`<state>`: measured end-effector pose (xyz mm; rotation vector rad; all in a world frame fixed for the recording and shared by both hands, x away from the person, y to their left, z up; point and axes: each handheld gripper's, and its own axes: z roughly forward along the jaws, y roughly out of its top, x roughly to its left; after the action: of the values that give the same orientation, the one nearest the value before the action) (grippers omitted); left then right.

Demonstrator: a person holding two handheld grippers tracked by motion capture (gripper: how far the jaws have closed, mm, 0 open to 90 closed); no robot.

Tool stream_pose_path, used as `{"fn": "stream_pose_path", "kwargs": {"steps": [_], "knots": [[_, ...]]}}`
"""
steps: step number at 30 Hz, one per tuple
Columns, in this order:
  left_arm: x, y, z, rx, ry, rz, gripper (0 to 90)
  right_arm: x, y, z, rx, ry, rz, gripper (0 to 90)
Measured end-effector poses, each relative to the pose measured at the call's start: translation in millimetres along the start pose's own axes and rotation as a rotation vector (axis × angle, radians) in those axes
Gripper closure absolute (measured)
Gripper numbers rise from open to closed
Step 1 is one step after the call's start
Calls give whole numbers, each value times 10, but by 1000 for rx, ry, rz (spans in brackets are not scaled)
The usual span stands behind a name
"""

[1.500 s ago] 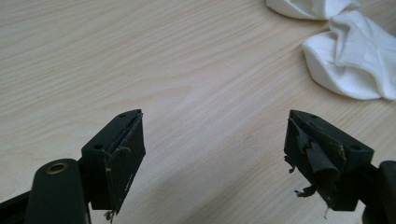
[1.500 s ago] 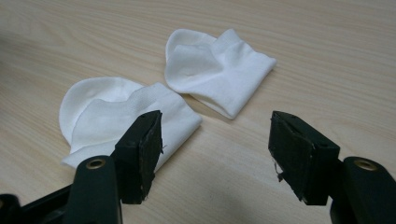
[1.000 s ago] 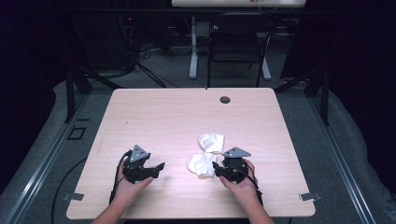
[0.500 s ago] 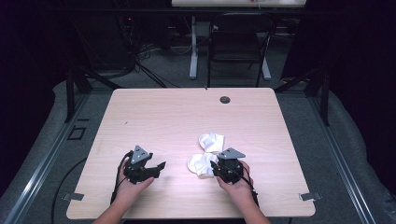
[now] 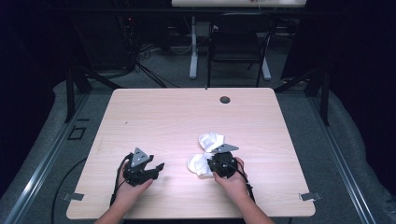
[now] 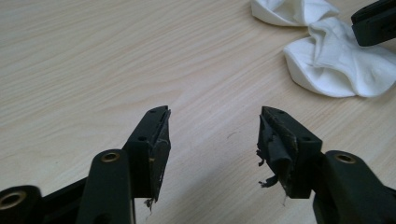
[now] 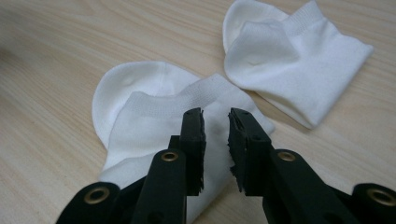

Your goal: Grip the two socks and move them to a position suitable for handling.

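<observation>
Two white ankle socks lie on the wooden table (image 5: 187, 116): a near sock (image 5: 196, 164) (image 7: 140, 116) and a far sock (image 5: 211, 140) (image 7: 285, 60). My right gripper (image 5: 208, 162) (image 7: 215, 116) hovers over the near sock's cuff. Its jaws have just been closing and stand narrow, with a gap where sock fabric shows; I see no pinch. My left gripper (image 5: 159, 167) (image 6: 214, 114) rests at the front left. Its jaws have been closing too, with bare wood between them. The left gripper view shows both socks (image 6: 336, 65) and a right jaw tip (image 6: 373, 21).
A dark round grommet (image 5: 225, 99) sits near the table's far edge. Metal clips (image 5: 310, 196) hold the front corners. A chair and desk legs (image 5: 238, 51) stand on the floor beyond the table. Bare wood spreads across the left and far parts.
My right hand has slid left onto the near sock and its jaws have narrowed. The left hand has stayed put.
</observation>
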<state>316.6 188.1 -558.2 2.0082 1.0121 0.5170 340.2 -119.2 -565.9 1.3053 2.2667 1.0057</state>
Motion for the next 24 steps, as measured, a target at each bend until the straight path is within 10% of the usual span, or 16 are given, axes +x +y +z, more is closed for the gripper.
{"fn": "stream_pose_path", "kwargs": {"steps": [24], "knots": [[-133, -3, 36, 30, -36, 28, 549, 290, -44, 90, 55, 74, -121, 779]]}}
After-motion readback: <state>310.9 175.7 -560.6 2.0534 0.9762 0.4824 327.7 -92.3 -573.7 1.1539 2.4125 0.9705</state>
